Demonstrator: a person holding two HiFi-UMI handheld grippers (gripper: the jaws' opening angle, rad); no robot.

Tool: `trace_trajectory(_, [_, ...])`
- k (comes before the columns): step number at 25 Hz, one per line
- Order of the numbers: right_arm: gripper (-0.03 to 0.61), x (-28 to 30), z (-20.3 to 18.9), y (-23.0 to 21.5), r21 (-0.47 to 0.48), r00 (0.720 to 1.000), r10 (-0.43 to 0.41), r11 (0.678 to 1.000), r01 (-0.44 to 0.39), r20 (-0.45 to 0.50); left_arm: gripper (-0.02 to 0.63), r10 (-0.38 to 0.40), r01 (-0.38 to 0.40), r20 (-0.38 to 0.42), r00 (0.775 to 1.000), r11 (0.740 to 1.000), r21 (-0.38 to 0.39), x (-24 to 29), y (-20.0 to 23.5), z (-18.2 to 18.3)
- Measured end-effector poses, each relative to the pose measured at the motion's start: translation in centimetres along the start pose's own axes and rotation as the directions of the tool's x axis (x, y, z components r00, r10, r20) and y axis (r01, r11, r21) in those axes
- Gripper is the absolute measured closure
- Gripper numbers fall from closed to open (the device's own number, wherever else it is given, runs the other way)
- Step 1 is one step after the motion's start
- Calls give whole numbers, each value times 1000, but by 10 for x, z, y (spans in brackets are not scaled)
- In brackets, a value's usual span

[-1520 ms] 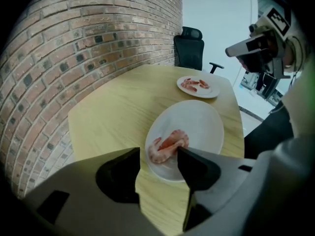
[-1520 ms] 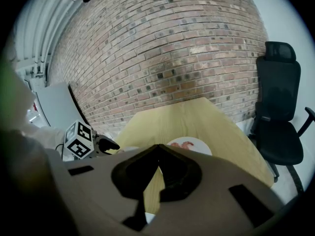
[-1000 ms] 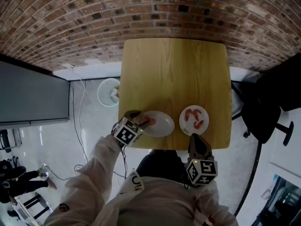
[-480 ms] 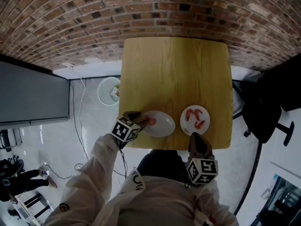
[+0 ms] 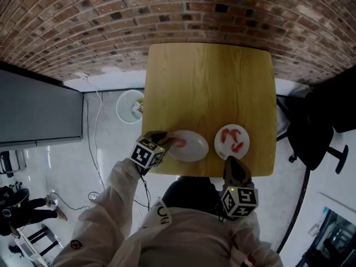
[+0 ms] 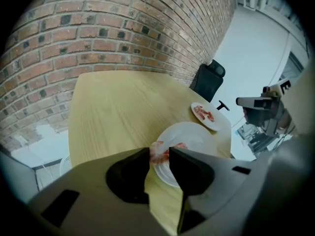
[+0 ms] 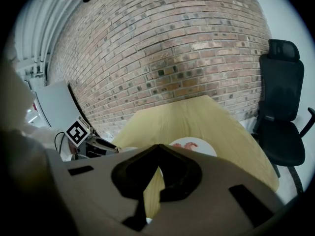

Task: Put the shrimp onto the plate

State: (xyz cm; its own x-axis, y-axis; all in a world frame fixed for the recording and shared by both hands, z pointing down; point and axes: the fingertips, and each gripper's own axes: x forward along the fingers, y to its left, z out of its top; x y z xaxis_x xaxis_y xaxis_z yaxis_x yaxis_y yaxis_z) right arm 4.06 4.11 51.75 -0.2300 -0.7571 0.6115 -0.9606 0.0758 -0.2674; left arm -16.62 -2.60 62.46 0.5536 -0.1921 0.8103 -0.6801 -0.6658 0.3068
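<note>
Left claw (image 6: 159, 152): we are just closing it, clamping the shrimp (image 6: 160, 156) | shrimp lying crosswise between its jaws at the plate's (image 6: 199, 136) left rim, on the tabletop (image 6: 118, 107) | right claw (image 7: 157, 150): we are holding it pressed together.

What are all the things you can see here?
table: one, yellow wood, middle
brick wall: one, red-brown, behind table
left plate: one, white, table's near edge
right plate: one, white, beside it
single shrimp: one, pink, left plate's rim
other shrimps: few, red, on right plate
office chair: one, black, right of table
round bin: one, white, floor left of table
left gripper: one, grey, jaws have just been closing, now gripping single shrimp
right gripper: one, grey, shut, empty, near table's edge
</note>
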Motion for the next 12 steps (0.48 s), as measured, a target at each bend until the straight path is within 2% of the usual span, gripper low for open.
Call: trace_trajectory(12, [555,-5,-2,0,-4,1000,2,1000,-2,5,538,9,-9,36,999,1000,-10,-7,-5,1])
